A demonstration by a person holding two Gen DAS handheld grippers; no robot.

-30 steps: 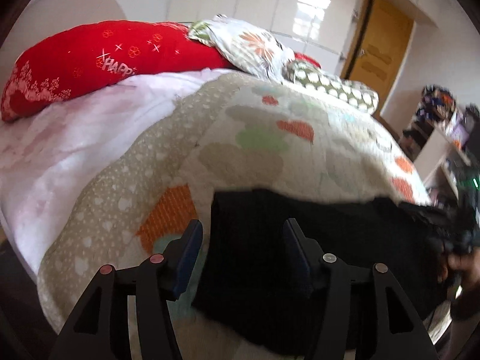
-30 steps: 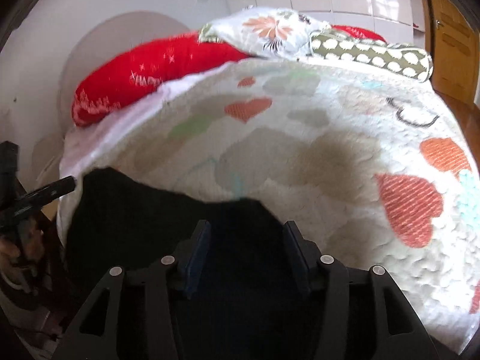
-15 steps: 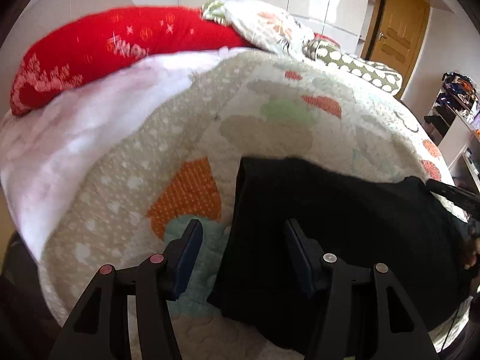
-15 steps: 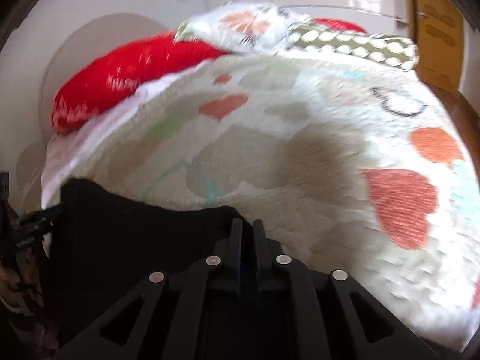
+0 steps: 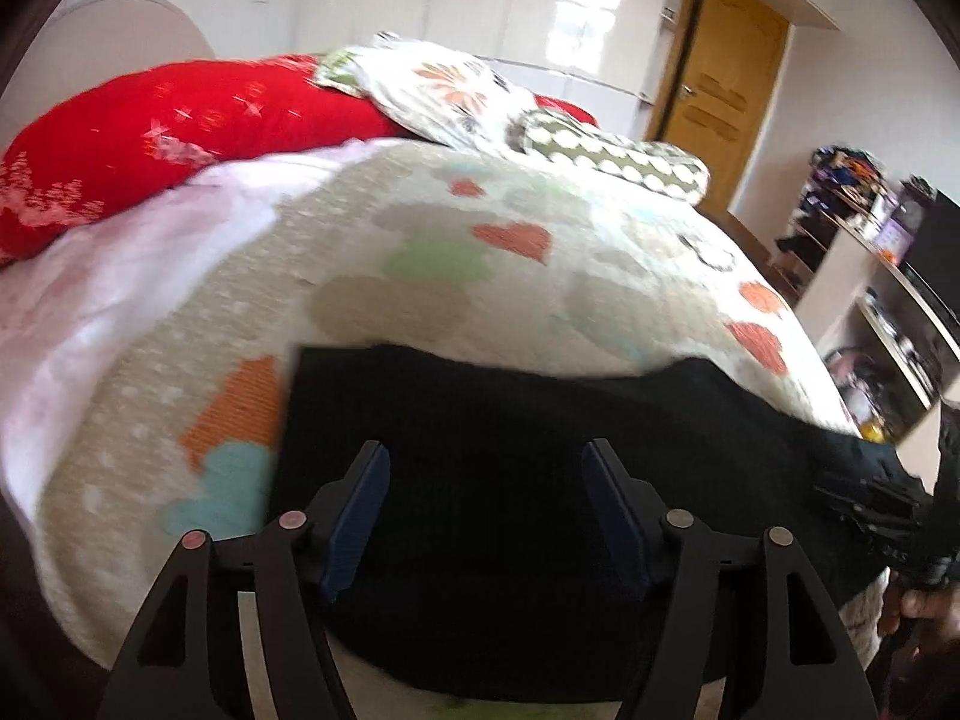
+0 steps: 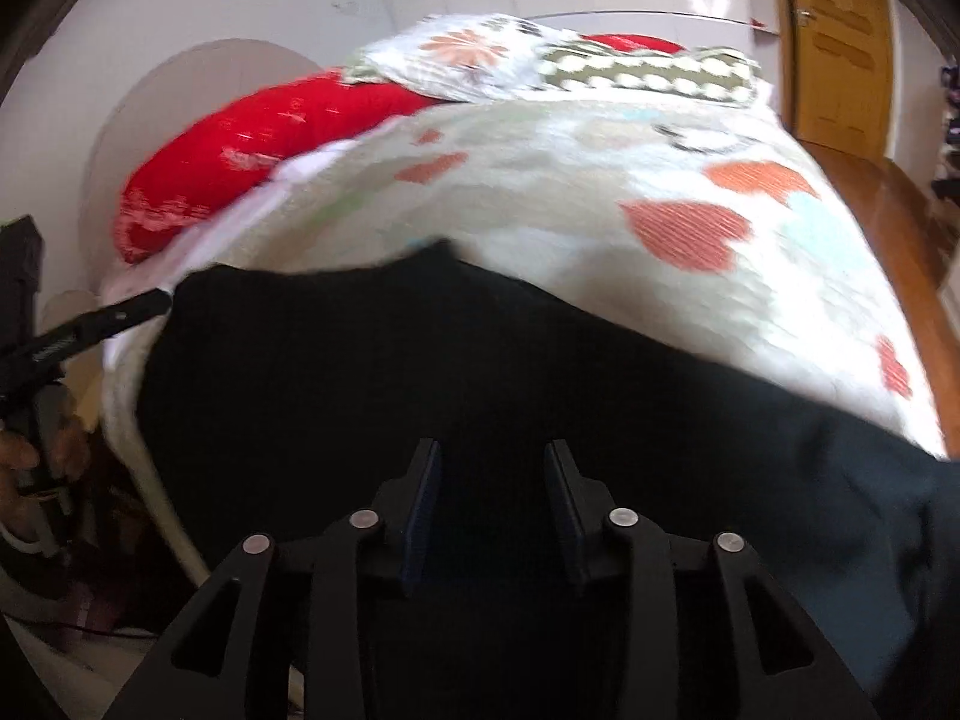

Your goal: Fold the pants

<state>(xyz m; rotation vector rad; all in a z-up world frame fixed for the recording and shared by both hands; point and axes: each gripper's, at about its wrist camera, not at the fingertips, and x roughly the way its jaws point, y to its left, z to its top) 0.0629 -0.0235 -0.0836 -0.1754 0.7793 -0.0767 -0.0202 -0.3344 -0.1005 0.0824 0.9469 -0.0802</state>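
The black pants (image 5: 510,420) lie flat across the near end of the bed, on a quilt with heart shapes (image 5: 510,240). My left gripper (image 5: 486,468) is open and empty, hovering over the pants near their left edge. In the right wrist view the pants (image 6: 480,372) fill the lower half. My right gripper (image 6: 492,462) is open, its jaws partly apart, just above the cloth. The right gripper also shows at the far right of the left wrist view (image 5: 870,498), and the left one at the left edge of the right wrist view (image 6: 84,330).
A red pillow (image 5: 150,126), a flowered pillow (image 5: 444,84) and a dotted pillow (image 5: 606,150) lie at the head of the bed. A wooden door (image 5: 720,90) and cluttered shelves (image 5: 870,276) stand to the right. The bed's edge drops off near both grippers.
My right gripper was shut half a second ago and now stands open over the pants. My left gripper has moved right, from the pants' left edge to over the cloth, staying open.
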